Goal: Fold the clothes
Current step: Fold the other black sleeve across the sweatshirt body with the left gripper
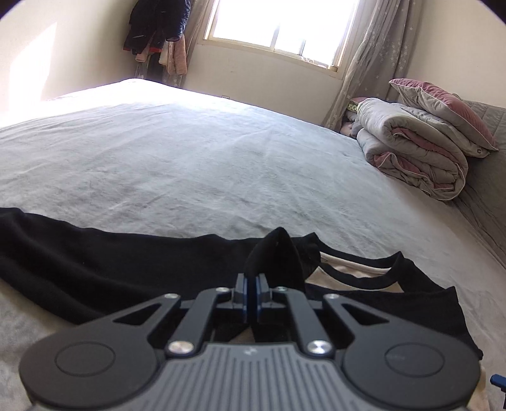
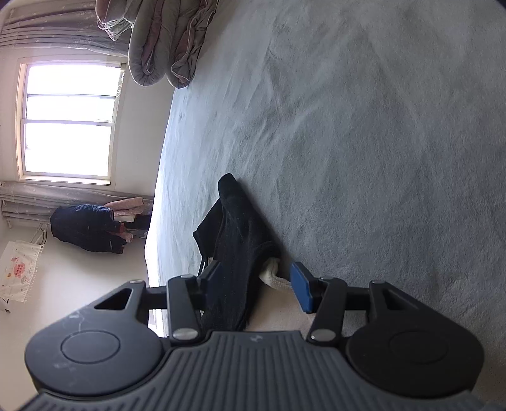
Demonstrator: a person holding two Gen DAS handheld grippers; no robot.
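A black garment with a cream panel (image 1: 95, 262) lies spread across the near part of the grey bed (image 1: 196, 158). My left gripper (image 1: 252, 284) is shut on a pinched fold of its black cloth (image 1: 278, 249), which stands up just past the fingertips. In the right wrist view, rolled sideways, my right gripper (image 2: 256, 278) is open. A raised fold of the black garment (image 2: 237, 240) and a cream edge (image 2: 275, 278) lie between its jaws, not clamped.
A folded grey and pink quilt (image 1: 414, 148) with a pillow (image 1: 442, 107) sits at the bed's right side by the headboard. Curtains (image 1: 376, 57) and a window (image 1: 281, 22) are behind. Coats (image 1: 158, 28) hang in the far corner.
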